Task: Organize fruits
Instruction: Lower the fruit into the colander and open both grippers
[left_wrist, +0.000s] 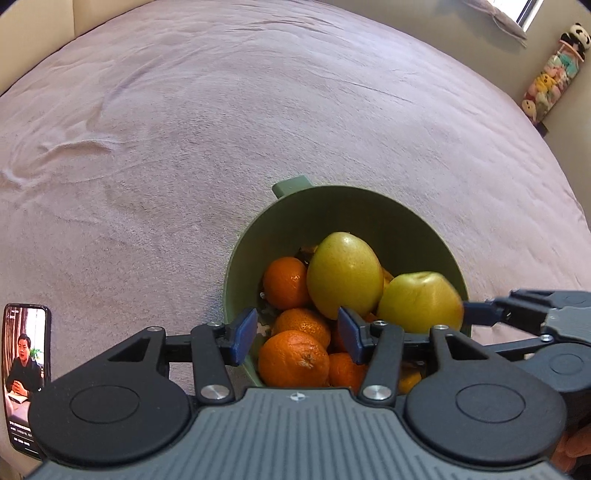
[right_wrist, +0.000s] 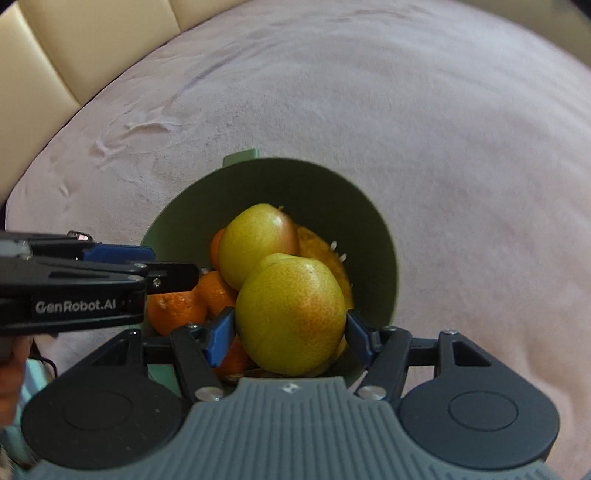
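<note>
Right wrist view, nearest: right gripper (right_wrist: 290, 332), black linkage with blue pads, clenched on a large yellow-green pear with a reddish blush (right_wrist: 291, 314). Both pads press its flanks. The held pear sits over the near part of a round olive-green plastic bowl with a small tab handle (right_wrist: 373, 236).

Left gripper (left_wrist: 297, 334), left wrist view: blue pads stand apart and press on nothing, released. Between and just below them lies a glossy orange mandarin (left_wrist: 293, 358) inside the bowl's near wall; a gap shows on each side of it. No earlier frame here to judge motion.

In the bowl, going back: more mandarins (left_wrist: 286, 282) packed at the left and near side, touching one another. A second yellow-green pear (left_wrist: 343, 275) rests on top of them toward the middle, tilted. The held pear appears in the left wrist view at the right (left_wrist: 419, 302), just beside the second pear.

The bowl stands on a pale pink fleecy blanket (left_wrist: 184, 147), lightly rumpled at the left.

A black smartphone with a lit screen (left_wrist: 26, 373) lies flat on the blanket, near left, apart from the bowl.

Far: cream padded headboard panels (right_wrist: 55, 55) behind the blanket. Far right, a tall column of soft toys topped by a panda (left_wrist: 554, 70) against the wall.

A hand (right_wrist: 9, 373) shows at the left edge of the right wrist view, blurred.
</note>
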